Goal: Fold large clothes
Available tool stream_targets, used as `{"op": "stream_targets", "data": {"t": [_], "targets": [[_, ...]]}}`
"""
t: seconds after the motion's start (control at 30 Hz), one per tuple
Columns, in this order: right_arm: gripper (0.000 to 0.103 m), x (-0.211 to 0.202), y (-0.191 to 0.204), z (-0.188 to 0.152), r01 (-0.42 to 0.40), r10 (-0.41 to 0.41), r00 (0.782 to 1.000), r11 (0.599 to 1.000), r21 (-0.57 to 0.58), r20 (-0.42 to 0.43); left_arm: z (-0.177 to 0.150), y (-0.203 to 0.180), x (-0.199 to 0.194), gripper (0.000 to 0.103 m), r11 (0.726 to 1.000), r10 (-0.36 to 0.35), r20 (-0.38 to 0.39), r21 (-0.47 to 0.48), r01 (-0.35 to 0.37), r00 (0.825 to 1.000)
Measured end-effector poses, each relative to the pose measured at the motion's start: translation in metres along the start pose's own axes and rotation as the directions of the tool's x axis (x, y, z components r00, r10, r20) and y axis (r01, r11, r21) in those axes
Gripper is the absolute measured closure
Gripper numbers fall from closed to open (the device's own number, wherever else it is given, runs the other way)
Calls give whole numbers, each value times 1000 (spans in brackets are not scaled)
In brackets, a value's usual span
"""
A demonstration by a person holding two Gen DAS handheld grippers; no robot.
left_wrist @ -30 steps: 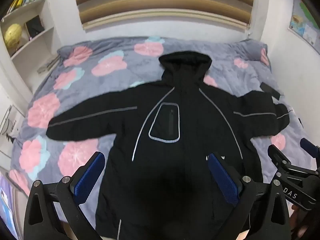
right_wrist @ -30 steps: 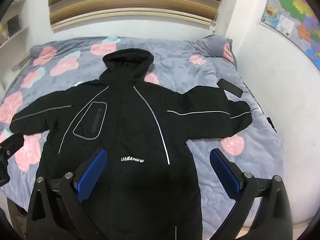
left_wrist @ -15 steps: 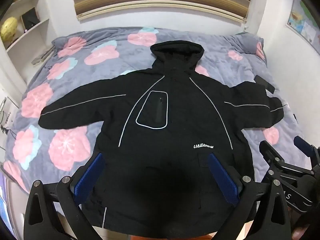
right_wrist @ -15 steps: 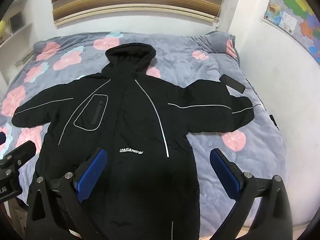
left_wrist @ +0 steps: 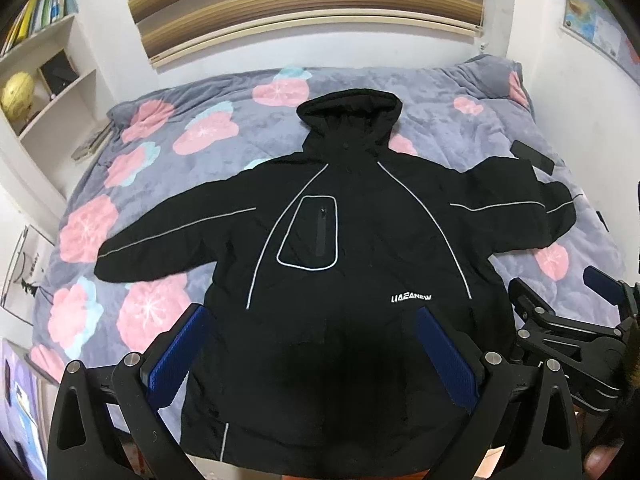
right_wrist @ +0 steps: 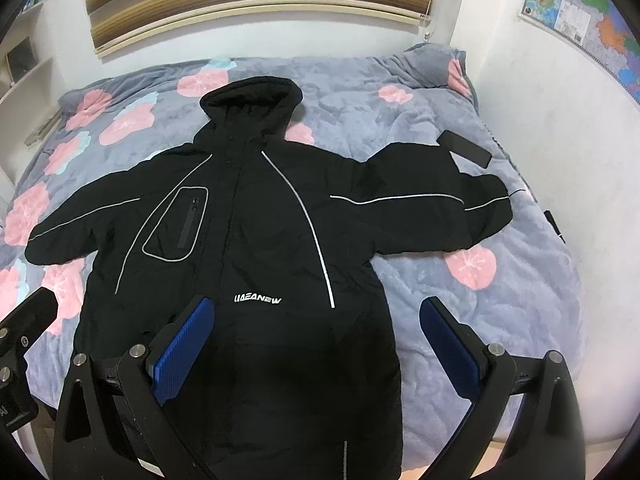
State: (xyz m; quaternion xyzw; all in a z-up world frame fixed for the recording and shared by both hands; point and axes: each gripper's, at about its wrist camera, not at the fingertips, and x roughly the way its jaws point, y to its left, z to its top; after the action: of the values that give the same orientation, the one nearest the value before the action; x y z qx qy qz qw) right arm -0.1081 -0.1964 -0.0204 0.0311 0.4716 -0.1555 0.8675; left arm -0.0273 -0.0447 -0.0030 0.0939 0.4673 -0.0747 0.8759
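Observation:
A large black hooded jacket (left_wrist: 352, 240) with grey piping lies flat, front up, sleeves spread, on a bed; it also shows in the right wrist view (right_wrist: 256, 240). My left gripper (left_wrist: 316, 352) is open and empty, held above the jacket's lower hem. My right gripper (right_wrist: 320, 344) is open and empty, above the hem's right side. The right gripper also shows at the right edge of the left wrist view (left_wrist: 568, 312). The left gripper's body shows at the left edge of the right wrist view, its fingertips out of view.
The bed has a grey quilt with pink flowers (left_wrist: 200, 136). A black phone-like slab (right_wrist: 466, 148) lies by the jacket's right sleeve. White shelves (left_wrist: 44, 80) stand at the left. A wall with a map (right_wrist: 580, 32) is at the right.
Both grippers have pulled back and up from the jacket, so more of its lower hem shows. The jacket has not moved. Both grippers stay open.

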Motion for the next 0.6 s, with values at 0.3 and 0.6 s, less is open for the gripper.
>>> {"op": "stream_targets", "data": {"t": [0.3,0.6], "targets": [[0,8,4,0,-14,14,1000,1000,-11,-19,4,-4,-2,0,1000,15,18,6,-15,1000],[0,11,3,3,-39,40,999,999,21,-31,5,-4,-1,0,1000,21,18,7,-21,1000]]}}
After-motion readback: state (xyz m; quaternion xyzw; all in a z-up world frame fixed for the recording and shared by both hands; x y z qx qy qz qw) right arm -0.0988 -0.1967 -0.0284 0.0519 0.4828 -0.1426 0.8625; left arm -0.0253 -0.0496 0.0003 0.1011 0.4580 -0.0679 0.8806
